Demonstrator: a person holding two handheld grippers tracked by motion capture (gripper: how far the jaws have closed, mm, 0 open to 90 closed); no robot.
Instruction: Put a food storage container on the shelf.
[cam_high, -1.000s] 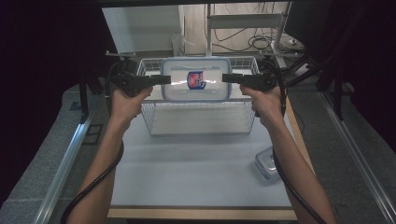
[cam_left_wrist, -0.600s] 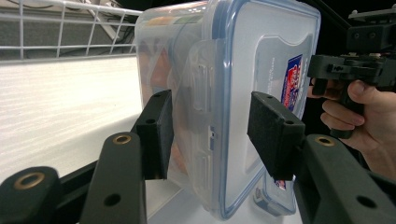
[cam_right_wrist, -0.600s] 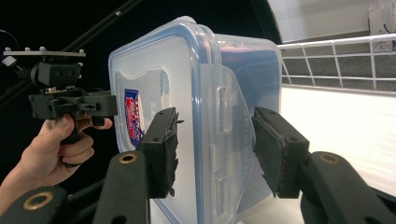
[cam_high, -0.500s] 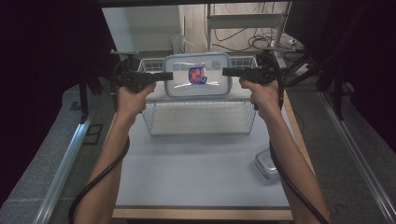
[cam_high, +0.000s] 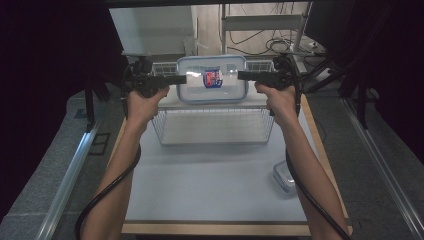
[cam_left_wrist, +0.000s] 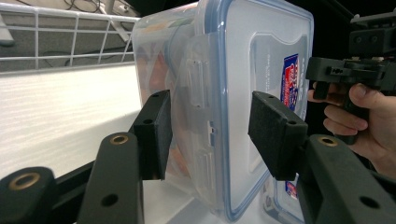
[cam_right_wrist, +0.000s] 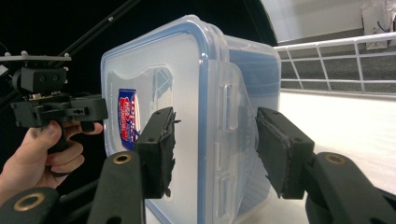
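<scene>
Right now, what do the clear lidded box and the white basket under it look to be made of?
Clear lidded box: likely glossy see-through plastic; contents show through, with a blue seal around the lid. White basket: seemingly coated metal wire; thin rods form an open grid.

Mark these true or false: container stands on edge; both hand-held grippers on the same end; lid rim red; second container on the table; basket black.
1. The clear container stands on edge, its labelled lid facing the person. True.
2. Both hand-held grippers straddle the same end of it. False: the left hand-held gripper is at its left end and the right hand-held gripper is at its right end.
3. The lid rim is red. False: it is blue.
4. A smaller container sits on the table by the right forearm. True.
5. The wire basket is black. False: it is white.
</scene>
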